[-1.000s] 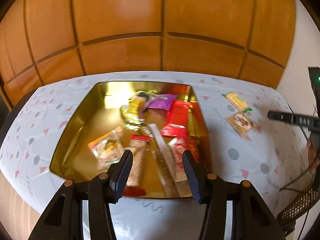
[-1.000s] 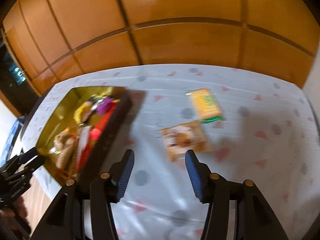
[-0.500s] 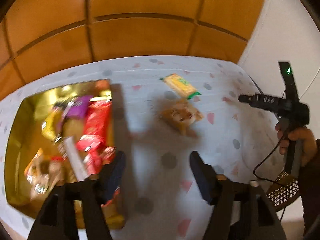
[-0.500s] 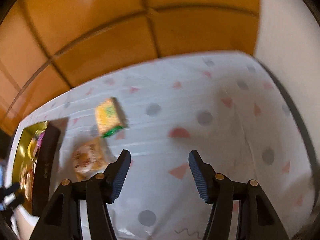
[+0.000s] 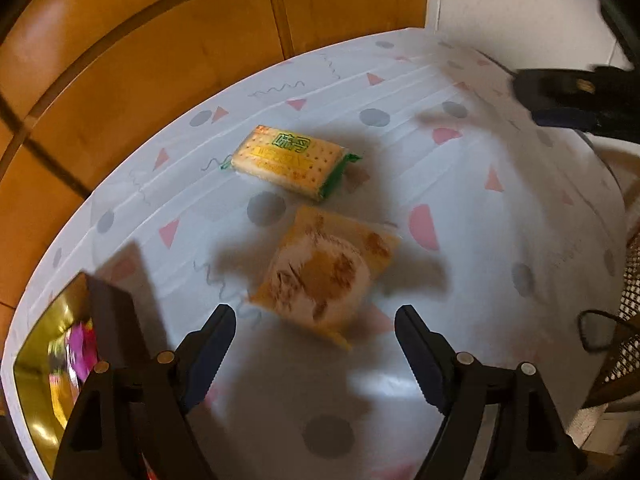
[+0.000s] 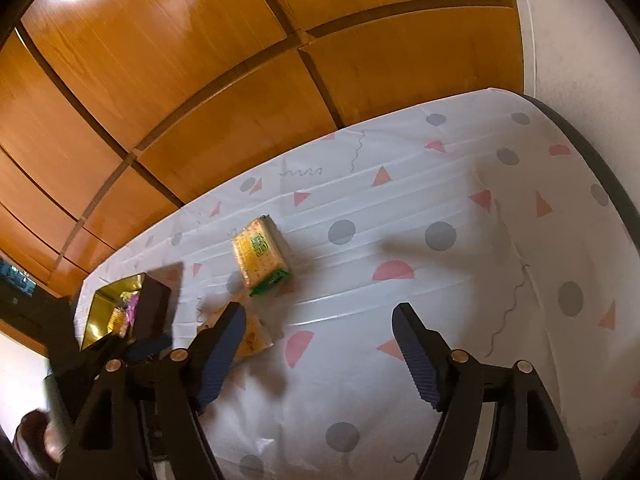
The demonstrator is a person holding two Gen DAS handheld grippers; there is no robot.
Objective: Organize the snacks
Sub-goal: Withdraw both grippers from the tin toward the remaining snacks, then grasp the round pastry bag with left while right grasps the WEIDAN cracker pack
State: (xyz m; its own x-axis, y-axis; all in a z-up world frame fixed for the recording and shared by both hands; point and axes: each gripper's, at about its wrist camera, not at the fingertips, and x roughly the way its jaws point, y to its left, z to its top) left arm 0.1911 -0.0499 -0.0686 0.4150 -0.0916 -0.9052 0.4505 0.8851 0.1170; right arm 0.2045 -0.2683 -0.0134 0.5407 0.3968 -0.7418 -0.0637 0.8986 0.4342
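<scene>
The left tongs (image 5: 315, 330) stand spread wide, their jaws having just been opening, with nothing pressed between them; the flat orange-and-white snack packet (image 5: 326, 276) lies on the desk (image 5: 500, 240) just ahead of their tips, in line with the gap but untouched. Beyond that packet, farther from the left tongs and close to it, rests the rectangular yellow cracker packet with green ends (image 5: 288, 162), lying flat on the white cloth patterned with grey dots and pink triangles. Off to the left of the left tongs sits the gold-lined tin box with dark outer walls (image 5: 44, 360), with purple and other wrappers blurred inside. The right tongs (image 6: 318, 328) are also spread, their jaws having just been opening, empty, over bare cloth; the cracker packet lies ahead and to their left, the orange packet partly hidden behind their left finger (image 6: 218, 354), and the tin farther left still.
</scene>
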